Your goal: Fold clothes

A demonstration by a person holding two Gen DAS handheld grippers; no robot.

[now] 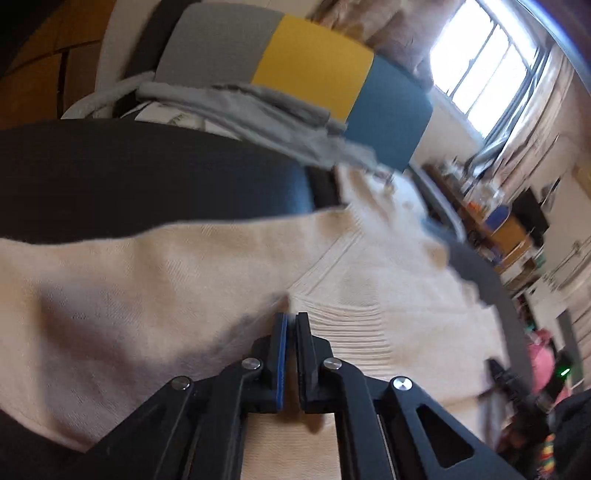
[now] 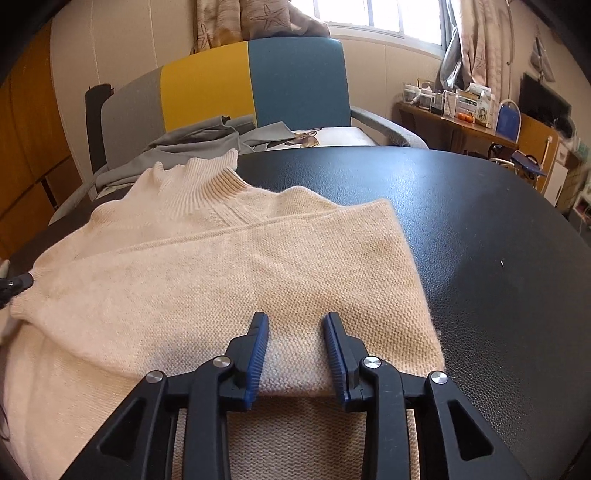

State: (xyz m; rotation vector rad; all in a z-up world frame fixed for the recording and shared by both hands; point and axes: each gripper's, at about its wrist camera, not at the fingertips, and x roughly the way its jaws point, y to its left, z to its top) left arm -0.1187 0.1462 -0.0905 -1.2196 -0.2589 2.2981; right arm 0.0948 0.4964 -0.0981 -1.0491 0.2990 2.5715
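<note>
Sweater point(image 2: 229, 266) on table point(image 2: 480, 221); chair point(image 2: 258, 85) with clothes point(image 2: 192, 144) behind.

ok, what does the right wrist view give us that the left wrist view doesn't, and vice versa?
Right wrist only: the sweater's ribbed collar, its folded-over right side with a straight edge, the right tool open over the knit, and a wooden side table with clutter.

Left wrist only: the left tool shut, its tips at a crease of the fabric; whether it pinches the knit is unclear.

Both: the cream sweater on the black table, the grey garment on the grey, yellow and blue chair, and the window.
</note>
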